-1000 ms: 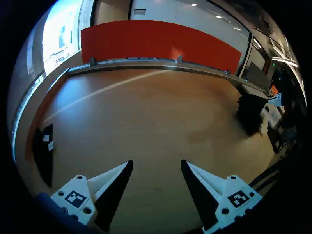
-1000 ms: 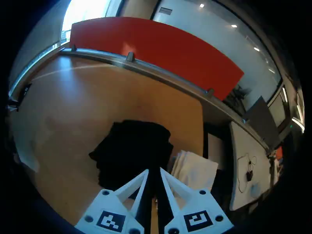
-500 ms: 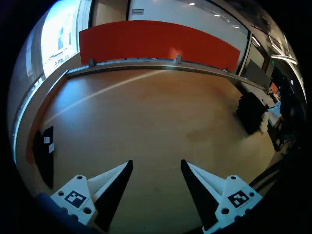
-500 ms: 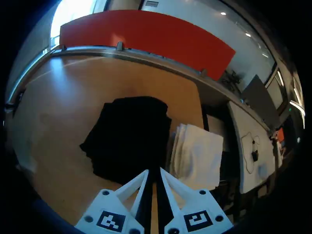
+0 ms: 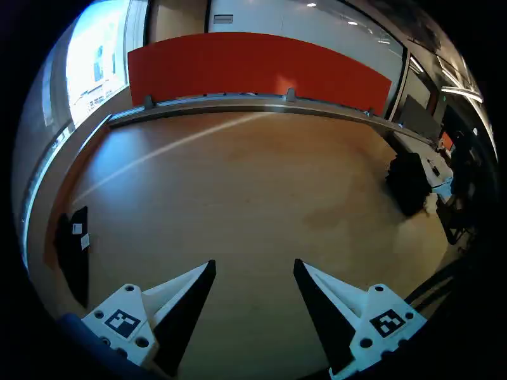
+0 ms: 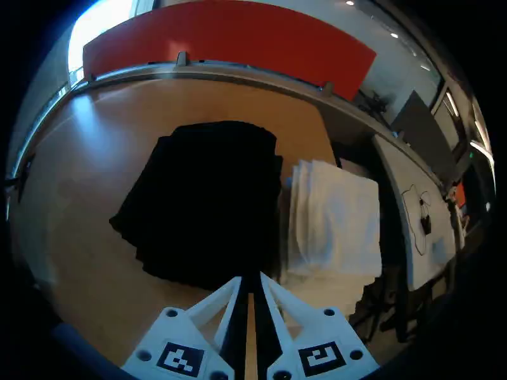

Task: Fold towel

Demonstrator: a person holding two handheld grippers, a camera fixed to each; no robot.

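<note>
Left gripper (image 5: 253, 263) is hanging over a big light wooden tabletop (image 5: 253, 183) with its two black-tipped white fingers spread wide apart, nothing between them but bare wood. Along the back edge of the table there's a silver metal rail (image 5: 253, 103) and behind it a long orange-red partition panel (image 5: 253, 66). Over at the left edge lies a flat black item with small white tags (image 5: 73, 247) on it, and way off at the right edge sits a small dark heap (image 5: 409, 187), too far off to make out properly. Right gripper (image 6: 251, 278) has its fingers pressed almost together, just a thin slit left, and I can't see anything pinched in there. The tips sit right at the near edge of a stack of black folded towels (image 6: 203, 202); can't tell if they're actually touching it. That black stack is in the middle of the table, and just beside it on the right, pretty much edge to edge, is a stack of white folded towels (image 6: 336, 215) near the table's right side. Past the table edge there's a white desk with a dark cable (image 6: 421, 221) lying on it.
</note>
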